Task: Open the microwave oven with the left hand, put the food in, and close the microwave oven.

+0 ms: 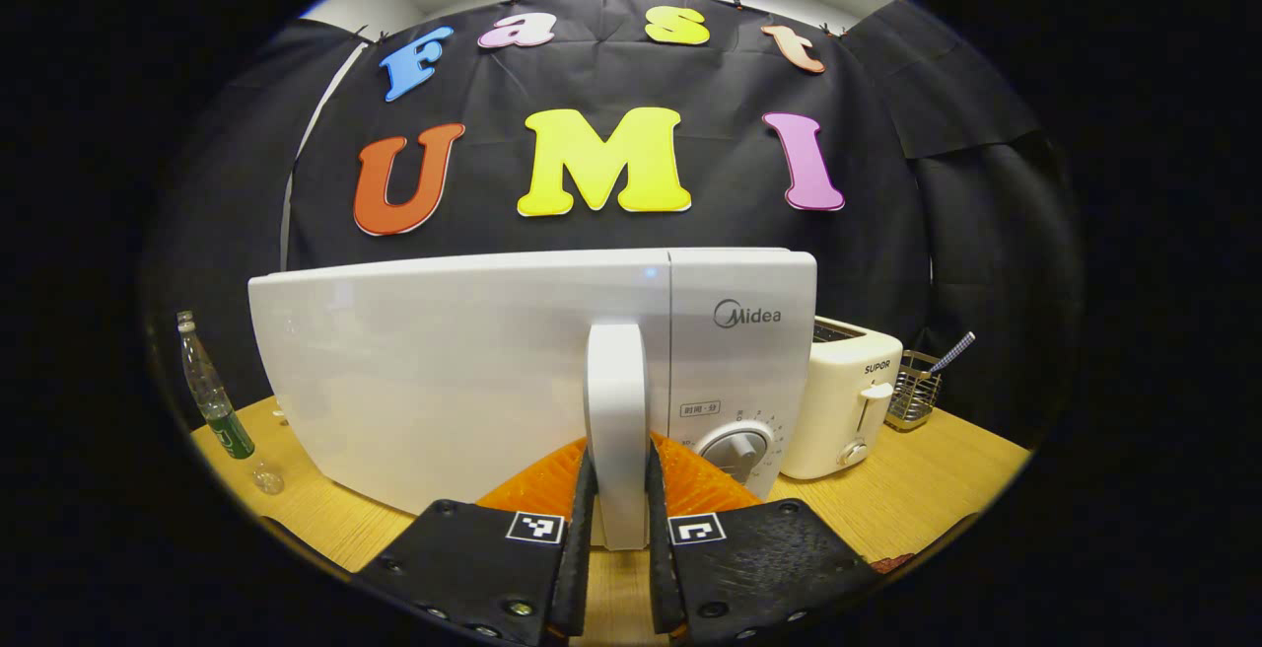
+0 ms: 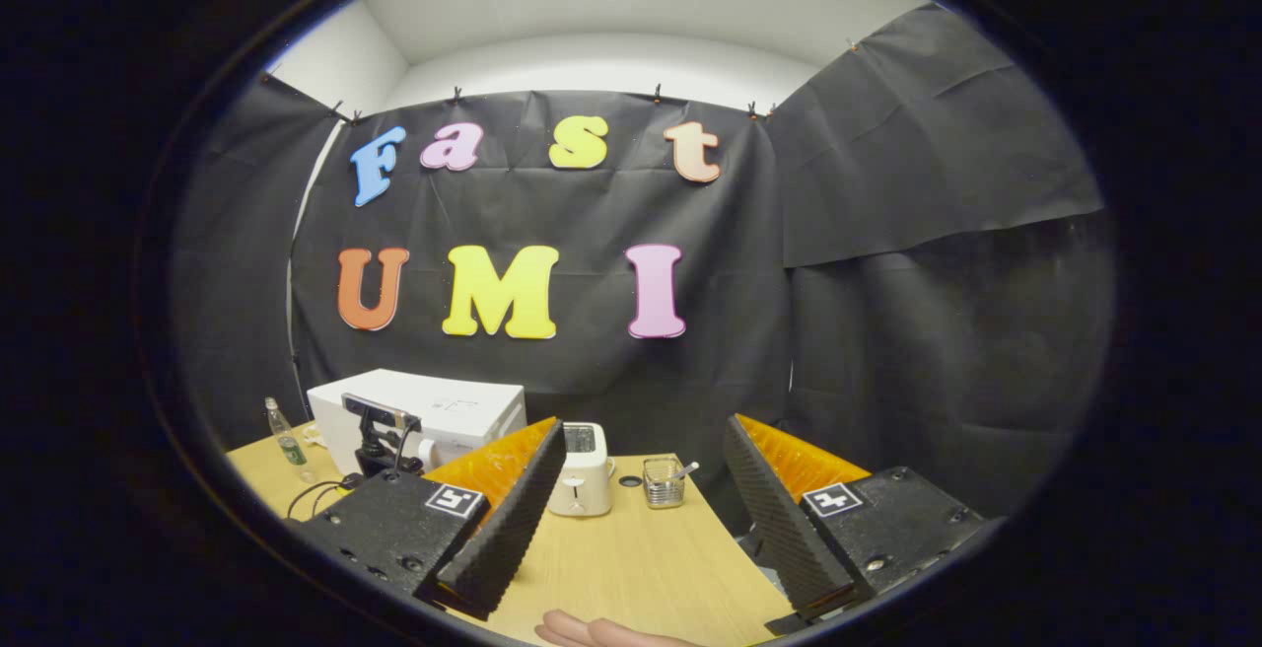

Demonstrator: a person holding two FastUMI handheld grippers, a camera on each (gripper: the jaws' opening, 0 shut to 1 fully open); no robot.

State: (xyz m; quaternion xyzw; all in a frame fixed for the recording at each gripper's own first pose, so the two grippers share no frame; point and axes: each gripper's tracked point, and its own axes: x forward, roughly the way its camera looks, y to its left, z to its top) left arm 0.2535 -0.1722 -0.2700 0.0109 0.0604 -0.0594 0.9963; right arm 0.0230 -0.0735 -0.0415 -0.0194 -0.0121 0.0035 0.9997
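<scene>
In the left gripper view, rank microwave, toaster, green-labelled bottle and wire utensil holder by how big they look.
1. Microwave, by far the largest, though it is nearest.
2. Toaster.
3. Bottle, tall but slim.
4. Wire utensil holder, smallest; it sits farther back, so true size is unsure.

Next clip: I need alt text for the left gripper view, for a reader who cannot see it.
The left gripper is shut on the white vertical door handle of a white microwave oven on a light wooden table. Right of the oven stand a cream toaster and a wire utensil basket; a clear bottle with a green label stands to its left.
</scene>
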